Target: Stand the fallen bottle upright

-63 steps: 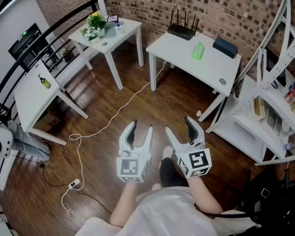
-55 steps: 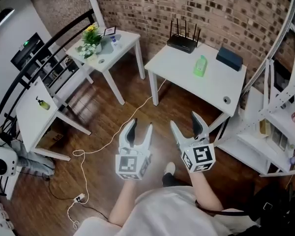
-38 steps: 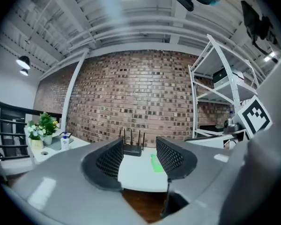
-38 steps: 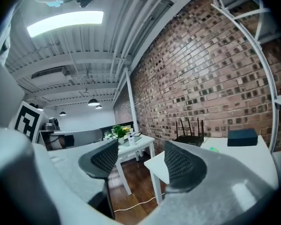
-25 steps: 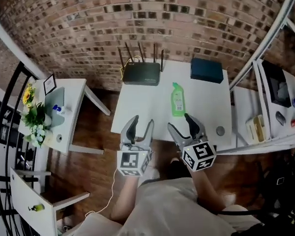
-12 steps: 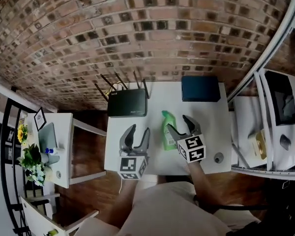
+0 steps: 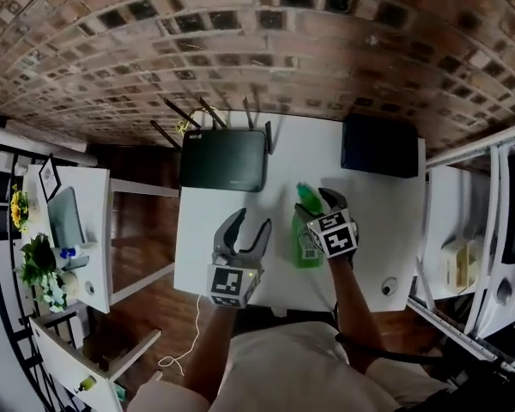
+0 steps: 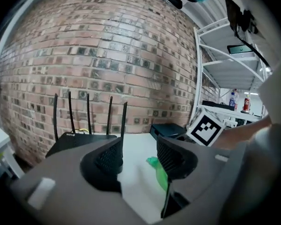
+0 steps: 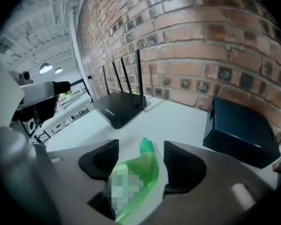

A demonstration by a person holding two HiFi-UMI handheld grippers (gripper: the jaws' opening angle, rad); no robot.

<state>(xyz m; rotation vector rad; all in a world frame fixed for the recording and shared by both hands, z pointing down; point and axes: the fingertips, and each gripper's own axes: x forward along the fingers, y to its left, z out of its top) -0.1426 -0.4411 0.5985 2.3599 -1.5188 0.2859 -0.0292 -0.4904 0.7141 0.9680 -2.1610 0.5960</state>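
Since half a second earlier the right gripper [image 7: 318, 206] has come down over the green bottle [image 7: 303, 249], its jaws now spread to either side of the neck without visibly pressing. The left gripper [image 7: 251, 221] hovers lower left of it, its jaws opening on nothing. The white table [image 7: 223, 209] fills the centre of the head view, with a black router [image 7: 223, 159] and a dark box [image 7: 379, 144] along its top edge. A brick wall [image 7: 240, 50] runs above, wooden floor [image 7: 142, 230] lies left and white shelving [image 7: 481, 230] stands right. The bottle lies flat, its cap toward the wall, translucent green with a pale label.
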